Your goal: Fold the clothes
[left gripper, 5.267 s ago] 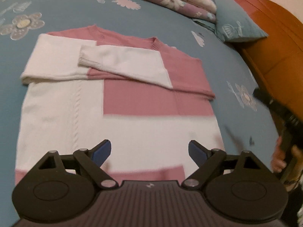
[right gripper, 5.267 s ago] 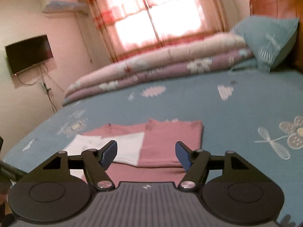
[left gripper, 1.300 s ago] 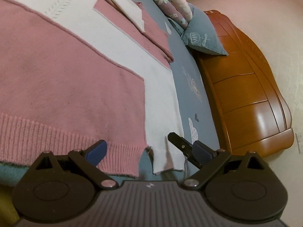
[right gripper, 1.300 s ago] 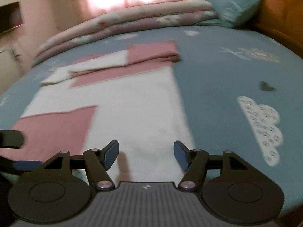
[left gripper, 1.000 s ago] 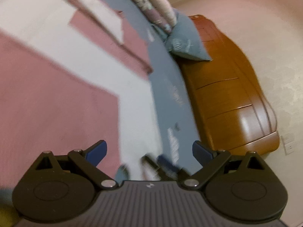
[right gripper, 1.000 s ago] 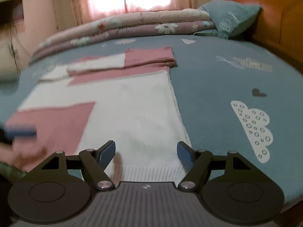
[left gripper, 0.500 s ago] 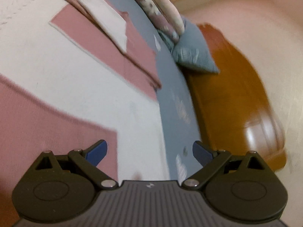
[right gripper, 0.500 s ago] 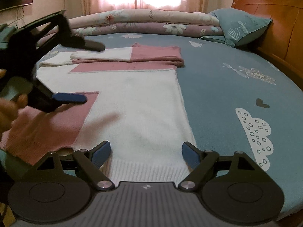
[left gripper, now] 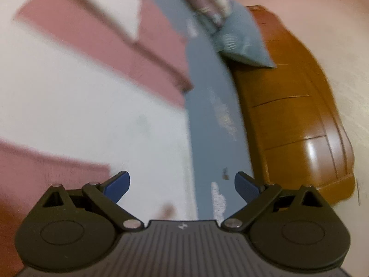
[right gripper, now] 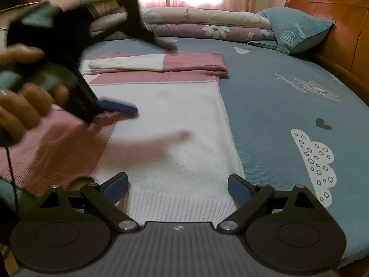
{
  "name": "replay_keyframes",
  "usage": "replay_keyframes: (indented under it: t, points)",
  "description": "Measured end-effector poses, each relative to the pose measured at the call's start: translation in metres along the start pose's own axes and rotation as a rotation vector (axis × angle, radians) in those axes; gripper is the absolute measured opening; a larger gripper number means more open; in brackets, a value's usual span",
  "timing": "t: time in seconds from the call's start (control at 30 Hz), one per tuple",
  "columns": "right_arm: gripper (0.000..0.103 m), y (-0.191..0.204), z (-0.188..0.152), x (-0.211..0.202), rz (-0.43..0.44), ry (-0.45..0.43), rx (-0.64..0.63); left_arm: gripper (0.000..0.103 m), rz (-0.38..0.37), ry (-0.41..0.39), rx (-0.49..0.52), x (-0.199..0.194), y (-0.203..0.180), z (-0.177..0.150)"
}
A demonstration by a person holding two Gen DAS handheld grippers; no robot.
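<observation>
A pink and white knit sweater [right gripper: 166,124] lies flat on the blue bed, sleeves folded across its far end. My right gripper [right gripper: 177,188] is open and empty, just above the white ribbed hem at the near edge. My left gripper [left gripper: 182,188] is open and empty, held above the sweater's white panel [left gripper: 92,120]. It also shows in the right wrist view [right gripper: 147,76], blurred, over the sweater's left side, jaws wide apart.
Rolled floral quilts [right gripper: 207,26] and a blue pillow [right gripper: 297,30] lie at the far end of the bed. An orange wooden headboard [right gripper: 341,23] runs along the right. Blue printed sheet [right gripper: 288,106] lies right of the sweater.
My left gripper has swung up and inward over the sweater, from the pink hem corner toward the middle. My right gripper has edged slightly forward at the white hem. Both stay open.
</observation>
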State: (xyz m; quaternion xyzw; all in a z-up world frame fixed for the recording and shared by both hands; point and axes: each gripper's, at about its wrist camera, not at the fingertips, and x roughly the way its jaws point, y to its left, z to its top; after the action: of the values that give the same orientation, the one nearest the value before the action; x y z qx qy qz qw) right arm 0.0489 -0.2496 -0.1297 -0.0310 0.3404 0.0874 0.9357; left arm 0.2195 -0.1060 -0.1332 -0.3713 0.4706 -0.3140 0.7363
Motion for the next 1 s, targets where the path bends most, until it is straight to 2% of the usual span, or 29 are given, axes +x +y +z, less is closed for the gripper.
replay_keyframes:
  t: [0.07,0.1,0.17,0.23,0.4,0.5,0.6,0.7,0.83,1.0]
  points:
    - [0.096,0.001,0.000,-0.001,-0.004,0.002,-0.004,0.099,-0.004,0.050,0.001,0.009,-0.002,-0.001]
    - [0.096,0.002,0.000,-0.002,-0.006,0.003,-0.003,0.099,-0.035,0.090,-0.012,0.013,-0.004,0.001]
    - [0.096,0.002,0.001,-0.008,-0.002,-0.012,0.000,0.099,-0.065,0.099,-0.006,0.013,-0.016,0.009]
    - [0.096,0.002,0.002,-0.015,0.001,-0.034,0.005,0.099,-0.030,0.072,0.059,0.014,-0.033,0.022]
    - [0.100,-0.009,0.006,-0.029,0.016,-0.088,0.069,0.099,-0.010,0.096,0.099,0.052,-0.050,0.052]
    - [0.100,-0.019,0.008,-0.030,0.023,-0.077,0.125,0.099,0.022,0.087,0.135,0.078,-0.053,0.062]
    - [0.100,-0.028,0.008,-0.030,0.036,-0.066,0.170,0.099,0.014,0.133,0.124,0.102,-0.050,0.065]
    - [0.100,-0.034,0.007,-0.030,0.048,-0.064,0.197,0.101,0.047,0.156,0.156,0.120,-0.054,0.065]
    - [0.100,-0.034,0.008,-0.030,0.059,-0.063,0.207,0.101,0.055,0.160,0.176,0.125,-0.058,0.062]
    - [0.100,-0.035,0.007,-0.028,0.059,-0.061,0.215,0.101,-0.012,0.196,0.126,0.101,-0.056,0.062]
